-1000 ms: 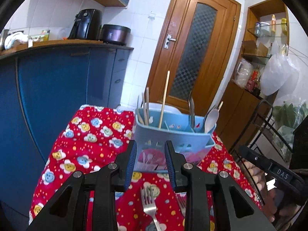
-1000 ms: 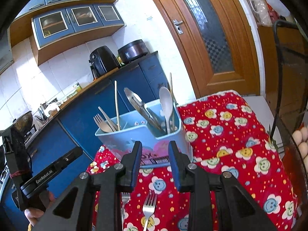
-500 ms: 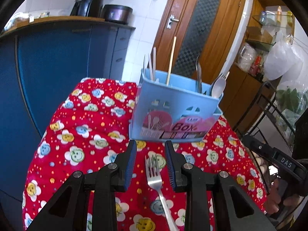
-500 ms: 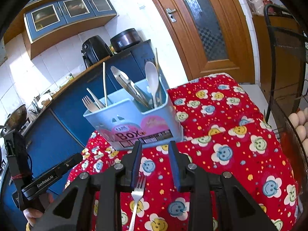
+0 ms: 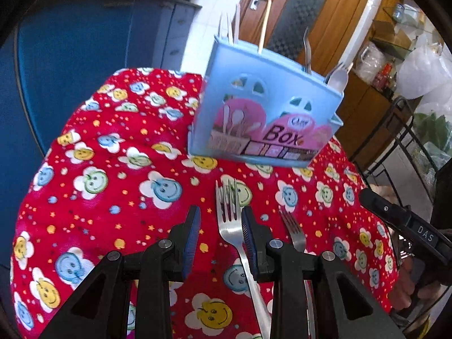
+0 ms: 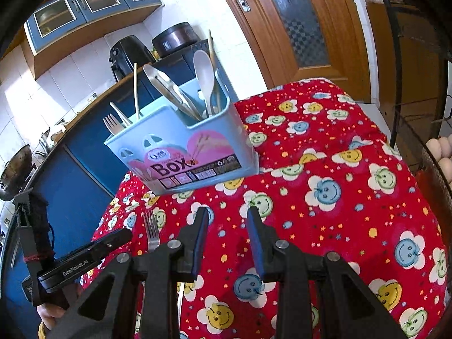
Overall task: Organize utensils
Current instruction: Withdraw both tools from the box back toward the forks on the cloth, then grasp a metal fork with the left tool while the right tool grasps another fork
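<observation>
Flat on the red smiley-print tablecloth [image 5: 113, 192], the shiny steel fork [image 5: 230, 217] points tines to 12 o'clock between the left gripper [image 5: 220, 234] fingers, spread apart; right gripper [image 6: 227, 234] fingers likewise apart, holding nothing.

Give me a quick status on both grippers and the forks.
Left gripper open, jaws astride a fork on the cloth. Right gripper open, empty. Second fork alongside. Blue utensil box ahead, nothing blocking.

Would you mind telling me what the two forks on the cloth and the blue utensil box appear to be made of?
The two forks look like polished metal, probably stainless steel: silvery with bright reflections. The utensil box seems moulded plastic: matte light blue, cut-out holes, a printed label.
</observation>
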A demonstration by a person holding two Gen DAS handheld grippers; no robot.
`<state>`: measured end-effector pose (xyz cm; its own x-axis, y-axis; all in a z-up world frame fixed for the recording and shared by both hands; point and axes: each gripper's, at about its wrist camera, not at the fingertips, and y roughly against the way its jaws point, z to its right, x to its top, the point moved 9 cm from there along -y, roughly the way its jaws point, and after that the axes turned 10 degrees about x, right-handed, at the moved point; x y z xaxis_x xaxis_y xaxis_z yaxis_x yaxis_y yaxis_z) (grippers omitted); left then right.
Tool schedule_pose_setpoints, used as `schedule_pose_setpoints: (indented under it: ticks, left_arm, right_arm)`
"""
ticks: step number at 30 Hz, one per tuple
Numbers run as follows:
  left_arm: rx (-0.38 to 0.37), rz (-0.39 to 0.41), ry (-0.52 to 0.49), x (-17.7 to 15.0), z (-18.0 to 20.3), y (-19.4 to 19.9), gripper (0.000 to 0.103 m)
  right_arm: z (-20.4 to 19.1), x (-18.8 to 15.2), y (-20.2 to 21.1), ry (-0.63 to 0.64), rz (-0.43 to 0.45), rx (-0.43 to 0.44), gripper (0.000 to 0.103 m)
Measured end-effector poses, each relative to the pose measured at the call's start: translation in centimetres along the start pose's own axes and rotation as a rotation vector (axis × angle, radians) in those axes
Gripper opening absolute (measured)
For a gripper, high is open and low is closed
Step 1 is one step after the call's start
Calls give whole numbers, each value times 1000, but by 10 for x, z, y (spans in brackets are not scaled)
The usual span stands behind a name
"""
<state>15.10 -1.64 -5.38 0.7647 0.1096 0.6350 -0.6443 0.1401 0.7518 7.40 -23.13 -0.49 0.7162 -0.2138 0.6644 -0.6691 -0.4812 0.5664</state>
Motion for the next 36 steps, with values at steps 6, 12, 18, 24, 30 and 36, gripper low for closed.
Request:
schedule_pose_setpoints:
  ticks: [6,12,18,24,30,36]
  left_arm:
    - [1,-44,-33,-5,7,-21,30]
    - [6,-70,-37,-4,5,-42,30]
    - [-22,-45,-67,0,14,-47,24]
    - [-44,-16,-67,2,16,-42,11]
    - [-53,-8,-69,3,17,-39,7]
    - [-65,-34,-56,0,19,-41,7]
  right_arm:
    - [4,-5,-3,-5,-16,-5,31]
    - [8,-8,-6,-13,-27,-8,31]
    - [9,-12,-10,-19,-39,-5,31]
    - [9,-15,-14,-18,-51,-3,31]
    - [8,-16,-14,-17,-54,3,31]
    - [7,-17,-13,-14,-53,4,31]
